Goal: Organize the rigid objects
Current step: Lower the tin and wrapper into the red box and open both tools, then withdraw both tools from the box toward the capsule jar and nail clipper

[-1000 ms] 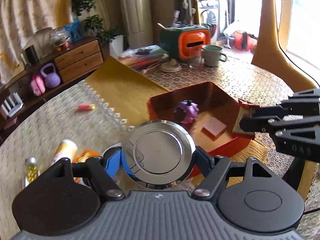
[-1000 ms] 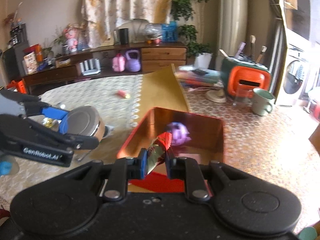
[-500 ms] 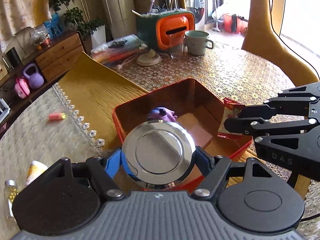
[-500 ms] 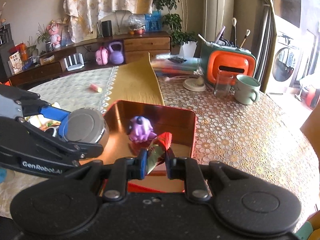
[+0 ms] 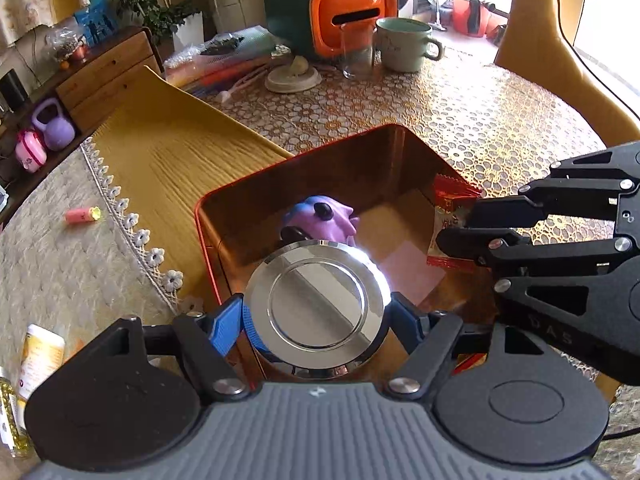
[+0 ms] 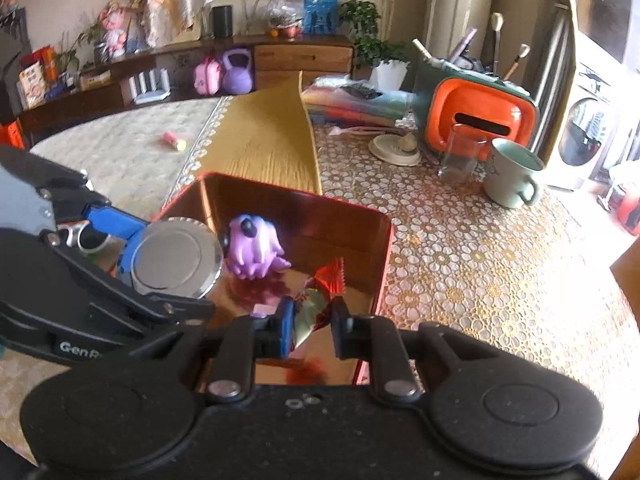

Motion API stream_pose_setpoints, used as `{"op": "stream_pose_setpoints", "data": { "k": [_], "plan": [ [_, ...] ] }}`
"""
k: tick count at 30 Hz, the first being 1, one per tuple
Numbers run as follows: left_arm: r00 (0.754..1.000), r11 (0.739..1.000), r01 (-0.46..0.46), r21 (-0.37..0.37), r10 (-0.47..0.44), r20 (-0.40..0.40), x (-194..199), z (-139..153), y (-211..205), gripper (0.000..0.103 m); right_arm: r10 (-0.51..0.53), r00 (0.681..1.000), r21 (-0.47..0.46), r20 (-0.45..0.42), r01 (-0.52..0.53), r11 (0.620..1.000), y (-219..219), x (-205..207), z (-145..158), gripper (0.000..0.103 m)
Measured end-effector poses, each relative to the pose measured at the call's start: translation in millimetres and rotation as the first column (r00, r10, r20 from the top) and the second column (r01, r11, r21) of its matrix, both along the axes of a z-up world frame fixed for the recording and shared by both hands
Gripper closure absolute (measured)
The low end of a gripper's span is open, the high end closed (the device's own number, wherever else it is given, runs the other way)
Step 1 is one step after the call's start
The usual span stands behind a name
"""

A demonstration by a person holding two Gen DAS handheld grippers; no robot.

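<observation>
One purple toy [image 6: 254,246] inside one red tin [image 6: 382,264].

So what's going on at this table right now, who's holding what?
A person is tidying small items into a red tin box with two handheld grippers. The left gripper is shut on a round shiny metal tin, held over the near end of the box. The right gripper is shut on a red foil snack packet, also over the box. A purple toy already lies inside.
</observation>
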State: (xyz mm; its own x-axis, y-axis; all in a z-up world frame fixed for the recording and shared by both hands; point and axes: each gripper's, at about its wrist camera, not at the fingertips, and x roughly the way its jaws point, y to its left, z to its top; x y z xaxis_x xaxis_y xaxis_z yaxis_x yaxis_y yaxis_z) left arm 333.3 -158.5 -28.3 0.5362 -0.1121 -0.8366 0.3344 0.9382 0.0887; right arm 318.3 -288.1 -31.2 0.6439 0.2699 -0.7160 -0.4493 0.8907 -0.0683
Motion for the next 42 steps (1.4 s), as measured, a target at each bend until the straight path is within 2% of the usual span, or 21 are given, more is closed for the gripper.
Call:
{"op": "stream_pose_setpoints", "data": {
  "k": [5,12,14,17,19,32,42],
  "plan": [
    [0.999,1.000,0.025,0.009,-0.025,-0.025,3,-11,-4,0.027,0.027,0.999,0.008,-0.029,-0.027,1.000,-4,5,-5,0.083],
    [0.998,0.999,0.047,0.021,-0.046,-0.036,3,-18,-10,0.027,0.060,0.998,-0.048,-0.015,-0.061,0.997,1,4,-11,0.083],
    [0.998,0.999,0.044,0.008,-0.043,-0.055,4,-21,-10,0.026,0.054,0.998,-0.039,-0.016,-0.054,0.998,-1,4,-10,0.081],
    [0.998,0.999,0.048,0.020,-0.048,-0.040,1,-23,-12,0.026,0.047,0.999,-0.022,-0.016,-0.048,0.999,-4,2,-9,0.079],
    [0.999,0.999,0.039,-0.001,-0.039,-0.038,0,-22,-10,0.026,0.044,0.999,-0.013,-0.012,-0.044,0.999,-5,0,-7,0.077],
    [0.999,0.997,-0.015,-0.078,0.018,0.045,-21,8,10,0.026,-0.005,1.000,0.072,0.001,0.005,0.997,-12,-18,12,0.068],
    [0.991,0.989,-0.068,-0.131,0.082,0.104,-49,32,44,0.026,0.000,1.000,0.122,0.023,-0.003,0.993,-3,-46,31,0.049]
  ]
}}
